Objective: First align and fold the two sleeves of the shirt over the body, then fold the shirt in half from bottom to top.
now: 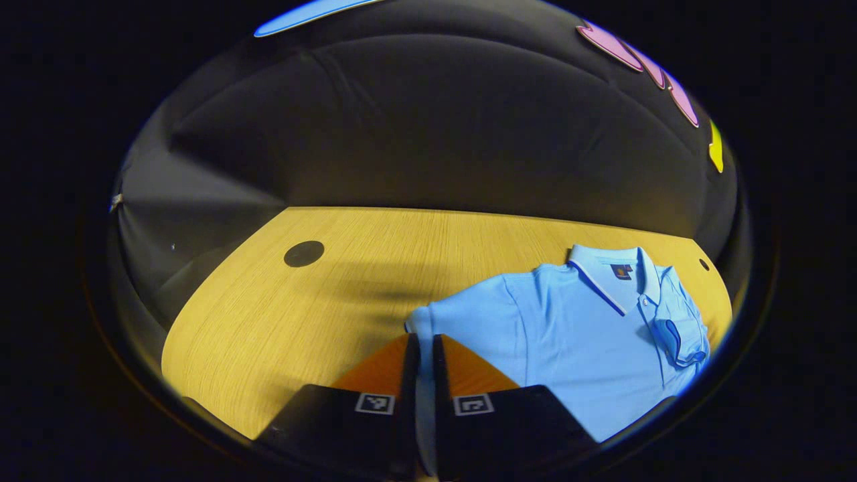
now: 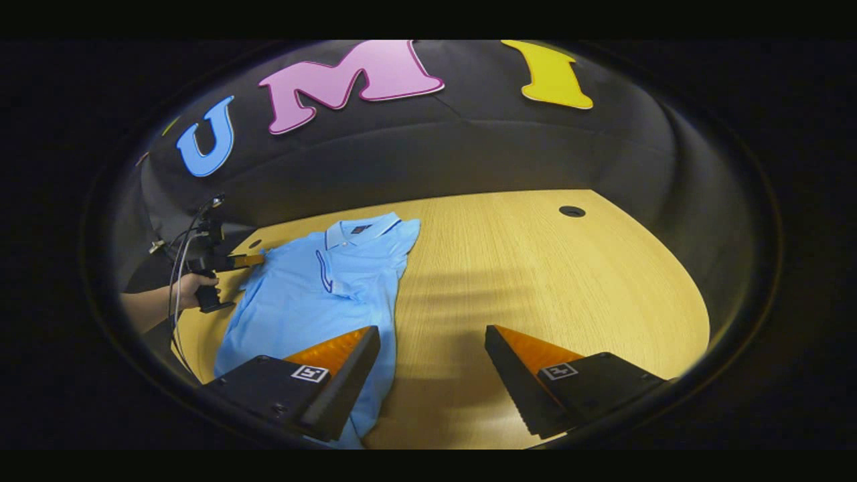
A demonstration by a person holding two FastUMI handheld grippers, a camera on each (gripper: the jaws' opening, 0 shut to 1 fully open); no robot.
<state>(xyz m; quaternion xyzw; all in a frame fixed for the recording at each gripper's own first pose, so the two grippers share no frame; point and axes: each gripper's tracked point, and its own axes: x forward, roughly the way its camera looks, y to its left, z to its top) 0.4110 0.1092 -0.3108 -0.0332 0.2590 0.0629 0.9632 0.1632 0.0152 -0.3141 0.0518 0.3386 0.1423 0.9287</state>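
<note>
- My left gripper (image 1: 426,348) is squeezed nearly shut on the edge of the blue shirt's (image 1: 589,335) sleeve (image 1: 462,314).
- My right gripper (image 2: 432,348) is wide open and holds nothing. It hangs over the wooden table (image 2: 535,268) just beside the shirt.
- The shirt lies flat on the table, collar (image 2: 358,231) toward the wall.
- One sleeve is folded over the body.

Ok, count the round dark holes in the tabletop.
2. One hole lies in bare wood at the far right of the table; the other sits far left, just beyond the shirt. The shirt may hide more.
</note>
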